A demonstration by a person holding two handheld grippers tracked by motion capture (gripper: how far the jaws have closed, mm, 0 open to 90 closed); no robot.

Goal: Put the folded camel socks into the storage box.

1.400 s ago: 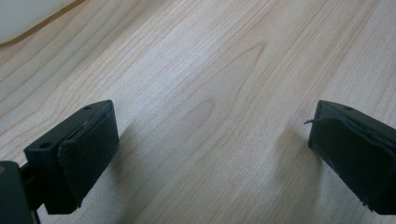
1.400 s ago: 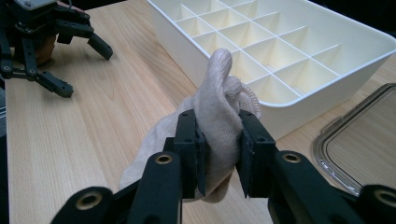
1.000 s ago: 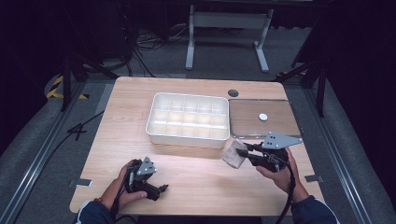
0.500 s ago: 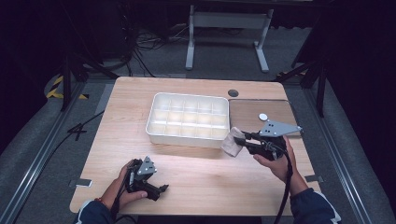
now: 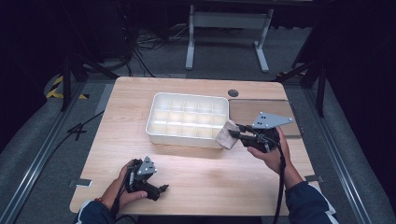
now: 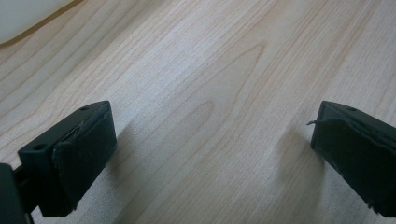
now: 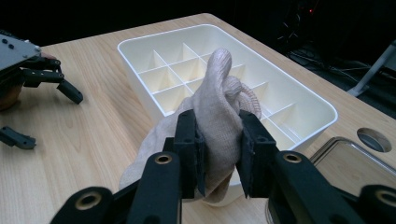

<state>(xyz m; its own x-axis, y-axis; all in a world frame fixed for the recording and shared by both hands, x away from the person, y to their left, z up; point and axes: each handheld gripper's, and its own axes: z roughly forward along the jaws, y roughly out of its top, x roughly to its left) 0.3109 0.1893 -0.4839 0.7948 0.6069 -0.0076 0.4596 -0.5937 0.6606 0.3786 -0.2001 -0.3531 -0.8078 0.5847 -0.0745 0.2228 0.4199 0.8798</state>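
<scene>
Left gripper [image 5: 161, 189] is sitting low at the near edge of the table [image 5: 126, 116], jaws standing wide apart with just bare wood between them. Right gripper [image 7: 217, 140] is clamping a bunched beige cloth [image 7: 217, 107] between its pads, holding it clear of the table at the tray's [image 5: 156, 109] near right corner, cloth top poking up over the rim. Beyond the tray, a dark mat [image 5: 252, 108] is lying at the table's far right.
</scene>
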